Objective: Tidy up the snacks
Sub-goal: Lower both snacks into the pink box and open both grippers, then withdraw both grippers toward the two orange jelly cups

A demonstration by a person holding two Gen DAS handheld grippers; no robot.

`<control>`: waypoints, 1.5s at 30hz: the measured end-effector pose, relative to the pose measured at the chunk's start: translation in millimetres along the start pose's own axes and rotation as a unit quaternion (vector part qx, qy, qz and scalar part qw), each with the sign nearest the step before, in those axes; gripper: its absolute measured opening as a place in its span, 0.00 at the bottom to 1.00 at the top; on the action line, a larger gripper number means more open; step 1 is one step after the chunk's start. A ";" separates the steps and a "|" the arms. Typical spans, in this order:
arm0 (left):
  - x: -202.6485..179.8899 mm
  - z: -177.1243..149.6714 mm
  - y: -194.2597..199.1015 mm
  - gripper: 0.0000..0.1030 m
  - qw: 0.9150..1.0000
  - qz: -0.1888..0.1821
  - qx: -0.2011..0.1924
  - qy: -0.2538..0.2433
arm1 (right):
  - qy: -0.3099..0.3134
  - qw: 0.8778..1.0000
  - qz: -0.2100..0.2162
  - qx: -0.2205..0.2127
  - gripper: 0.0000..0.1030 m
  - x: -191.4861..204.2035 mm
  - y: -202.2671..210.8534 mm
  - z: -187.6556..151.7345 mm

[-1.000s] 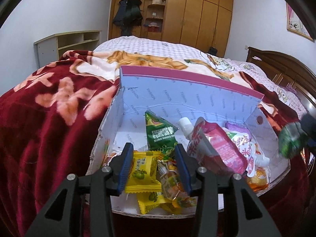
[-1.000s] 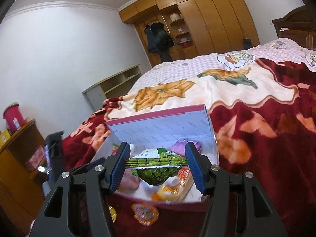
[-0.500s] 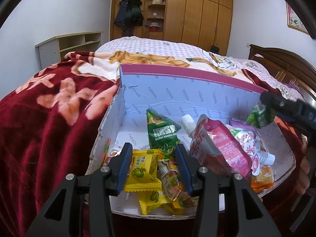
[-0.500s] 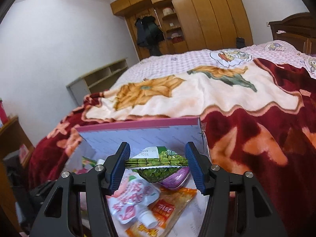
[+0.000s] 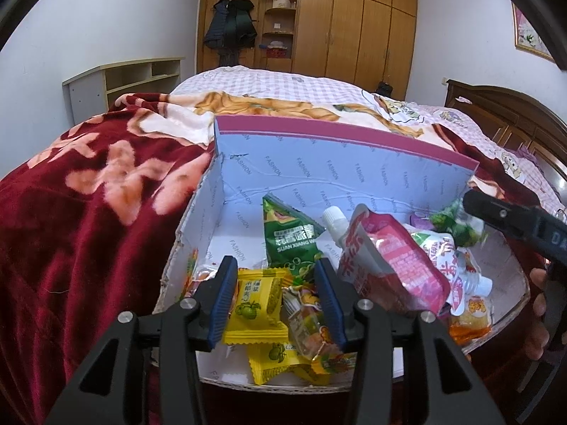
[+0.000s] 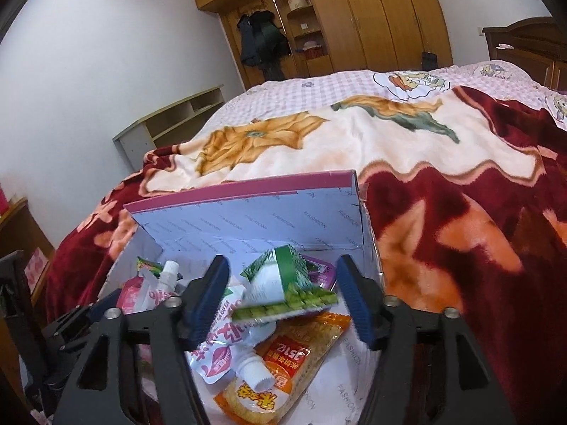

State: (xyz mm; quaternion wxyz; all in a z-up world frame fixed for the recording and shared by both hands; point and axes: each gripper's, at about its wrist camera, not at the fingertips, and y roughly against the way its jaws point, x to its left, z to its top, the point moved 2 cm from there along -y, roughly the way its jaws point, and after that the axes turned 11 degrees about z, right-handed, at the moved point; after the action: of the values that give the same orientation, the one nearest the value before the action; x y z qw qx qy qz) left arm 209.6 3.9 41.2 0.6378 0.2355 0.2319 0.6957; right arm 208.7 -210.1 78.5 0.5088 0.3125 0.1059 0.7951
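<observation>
A shallow cardboard box with a pale blue lining and a raised flap lies on the bed and holds several snacks. My left gripper is open, its fingers on either side of a yellow candy packet at the box's near edge. My right gripper is open over the box's right side. A green pea packet hangs tilted and loose between its fingers; it also shows in the left wrist view. Pink spout pouches and an orange packet lie in the box.
The box rests on a dark red floral blanket covering the bed. A low open shelf stands against the left wall and a wooden wardrobe at the back. A wooden headboard is on the right.
My right gripper moved over the box, opened, and the green pea packet slipped free and tilted between the fingers. My left gripper barely moved.
</observation>
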 end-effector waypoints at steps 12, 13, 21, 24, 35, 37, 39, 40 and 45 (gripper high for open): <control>9.7 -0.5 30.5 0.47 0.999 -0.029 -0.009 0.019 | -0.013 0.999 0.033 -0.012 0.71 13.9 35.8 -8.0; 8.8 -0.9 35.5 0.46 0.999 -0.032 -0.012 0.017 | -0.011 0.999 0.033 -0.015 0.71 16.4 40.3 -9.8; 5.8 -9.6 68.2 0.47 0.998 -0.049 -0.025 0.011 | 0.000 0.999 0.041 -0.017 0.71 35.9 63.5 -23.0; 5.7 -14.2 79.4 0.47 0.998 -0.051 -0.030 0.011 | 0.004 0.999 0.042 -0.012 0.71 43.2 68.9 -30.4; 9.0 -37.1 104.8 0.47 0.997 -0.072 -0.025 0.013 | 0.012 0.999 0.040 0.006 0.71 52.5 80.4 -65.5; 9.2 -41.9 107.0 0.47 0.997 -0.074 -0.021 0.012 | 0.012 0.999 0.036 0.006 0.71 52.5 83.1 -69.9; 8.4 -46.0 107.4 0.47 0.997 -0.077 -0.017 0.011 | 0.014 0.999 0.034 0.005 0.71 52.8 84.6 -73.5; 7.7 -48.6 107.3 0.47 0.997 -0.078 -0.014 0.009 | 0.014 0.999 0.034 0.006 0.71 52.6 84.9 -74.8; 2.6 -61.1 104.3 0.46 0.996 -0.084 0.003 -0.003 | 0.015 0.999 0.034 0.010 0.71 52.5 85.5 -83.9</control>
State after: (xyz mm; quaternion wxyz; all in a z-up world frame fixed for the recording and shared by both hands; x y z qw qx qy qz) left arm 90.1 -3.1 58.5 0.6939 0.2192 0.2511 0.6384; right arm 79.4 -191.0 74.9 0.4765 0.3088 0.1107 0.8157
